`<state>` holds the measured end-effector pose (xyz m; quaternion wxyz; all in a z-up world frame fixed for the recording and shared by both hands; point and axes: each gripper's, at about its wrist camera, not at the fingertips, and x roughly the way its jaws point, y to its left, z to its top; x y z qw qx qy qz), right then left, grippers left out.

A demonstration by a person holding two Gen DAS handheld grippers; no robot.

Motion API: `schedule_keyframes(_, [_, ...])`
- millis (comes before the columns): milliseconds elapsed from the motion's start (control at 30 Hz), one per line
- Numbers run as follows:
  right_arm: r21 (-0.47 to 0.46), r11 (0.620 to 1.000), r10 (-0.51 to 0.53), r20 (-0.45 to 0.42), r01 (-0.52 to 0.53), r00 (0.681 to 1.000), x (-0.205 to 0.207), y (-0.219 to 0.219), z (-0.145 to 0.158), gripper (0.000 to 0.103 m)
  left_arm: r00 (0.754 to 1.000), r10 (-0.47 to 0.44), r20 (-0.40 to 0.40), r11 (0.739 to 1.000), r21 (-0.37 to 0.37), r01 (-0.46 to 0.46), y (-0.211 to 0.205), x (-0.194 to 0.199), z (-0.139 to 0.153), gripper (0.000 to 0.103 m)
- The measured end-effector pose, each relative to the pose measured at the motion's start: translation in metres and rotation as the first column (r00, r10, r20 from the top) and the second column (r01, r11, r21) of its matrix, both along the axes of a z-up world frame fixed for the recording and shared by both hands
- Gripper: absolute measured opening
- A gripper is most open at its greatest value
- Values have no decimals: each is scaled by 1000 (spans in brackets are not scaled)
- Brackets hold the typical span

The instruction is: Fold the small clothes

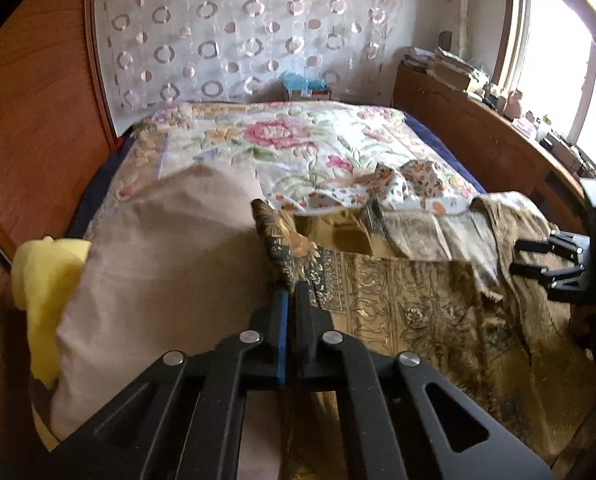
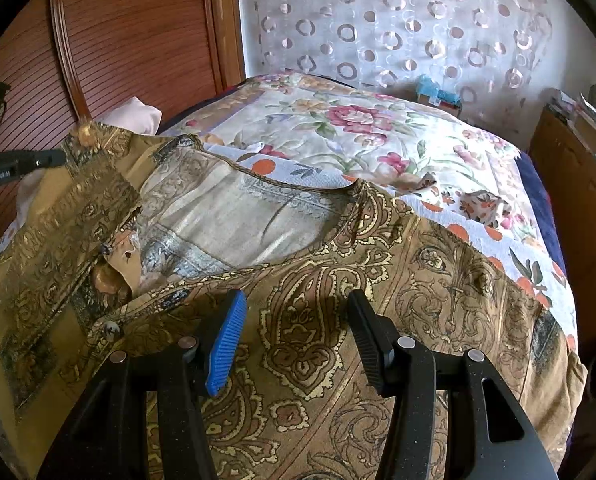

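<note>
Pinching a lifted corner of the paisley shirt [image 1: 437, 312], the left hand-held gripper [image 1: 292, 286] is closed — only the right view shows the right hand-held gripper [image 2: 298, 332] wide above it on the bed [image 2: 357, 128].

Daylight came in from the window [image 1: 553, 52] on the right of the left wrist view, and it was totally blown out, pure white glare. The rest of the room was medium bright, kinda warm. Both pictures had heavy fisheye bending, with black corners and curved wood panels at the edges. The yellow cloth [image 1: 42, 300] looked smeared and soft. The right gripper [image 2: 298, 336] threw soft shadows onto the patterned garment [image 2: 337, 360].
</note>
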<state>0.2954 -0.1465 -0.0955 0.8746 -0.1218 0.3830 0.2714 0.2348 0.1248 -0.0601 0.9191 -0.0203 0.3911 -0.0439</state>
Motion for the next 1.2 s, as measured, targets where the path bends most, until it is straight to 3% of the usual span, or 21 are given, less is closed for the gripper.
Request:
schedule_keyframes(233, [-1, 1000, 4, 17, -4, 1000, -2, 0, 0, 55, 998, 42, 45, 997, 62, -45, 21, 9, 16, 3])
schedule_keyframes(433, [-3, 1000, 5, 18, -5, 1000, -2, -1, -1, 56, 996, 86, 35, 991, 100, -89, 43, 19, 11, 3])
schedule_keyframes(733, [-4, 1000, 7, 19, -6, 1000, -3, -1, -1, 56, 990, 118, 74, 989, 84, -124, 38, -6, 22, 4])
schedule_keyframes(800, [-3, 1000, 7, 18, -7, 1000, -2, -1, -1, 56, 989, 113, 92, 990, 77, -120, 31, -17, 26, 10])
schedule_keyframes(867, [1, 1000, 8, 15, -8, 1000, -2, -2, 0, 56, 988, 104, 115, 991, 75, -113, 23, -27, 29, 31])
schedule_keyframes(1000, [-15, 1000, -12, 35, 12, 999, -11, -9, 4, 56, 987, 69, 148, 996, 44, -76, 5, -49, 33, 55])
schedule_keyframes(1067, [9, 1000, -19, 48, 19, 999, -22, -18, 13, 56, 988, 35, 153, 999, 18, -38, -5, -58, 33, 75])
schedule_keyframes(1200, [42, 998, -58, 85, 55, 995, -50, -44, 30, 56, 988, -16, 154, 1000, 18, 13, -25, -72, 29, 80])
